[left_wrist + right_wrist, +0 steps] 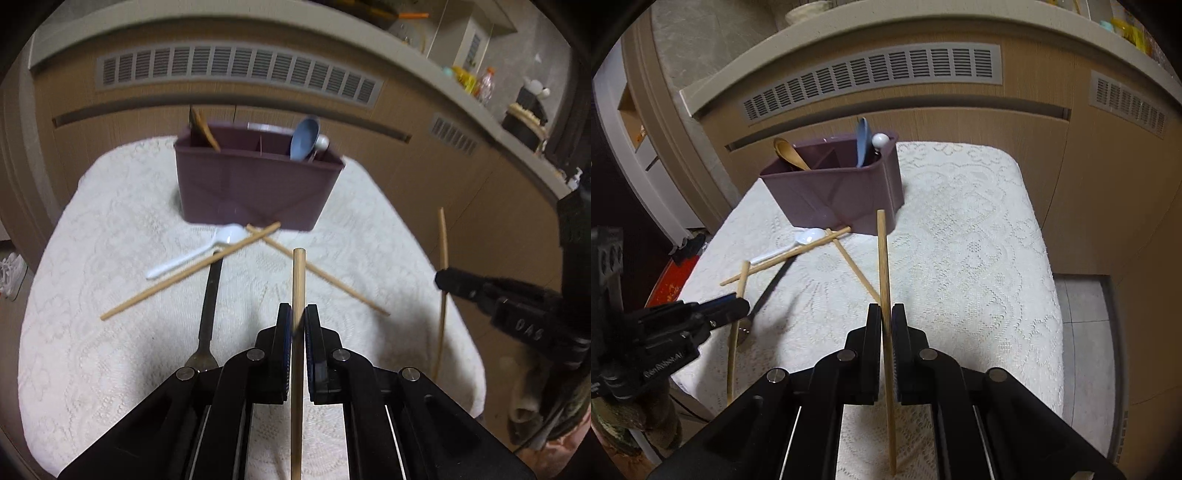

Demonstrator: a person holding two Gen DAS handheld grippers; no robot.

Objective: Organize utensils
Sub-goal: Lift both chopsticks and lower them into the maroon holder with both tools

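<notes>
Lace-covered surface [92, 332]: both jaws clenched on a chopstick [297, 295] each, next they go into the purple caddy [255, 184]

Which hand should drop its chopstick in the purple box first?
Probably the left gripper: its chopstick points straight at the purple box ahead. The right gripper also holds one, but sits off to the side.

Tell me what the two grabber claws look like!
Both are black plastic. The left gripper and right gripper each have two flat fingers with bluish ridged pads, angled link arms and round silver bolts. Pale lettering, too blurry to read, marks their sides.
</notes>
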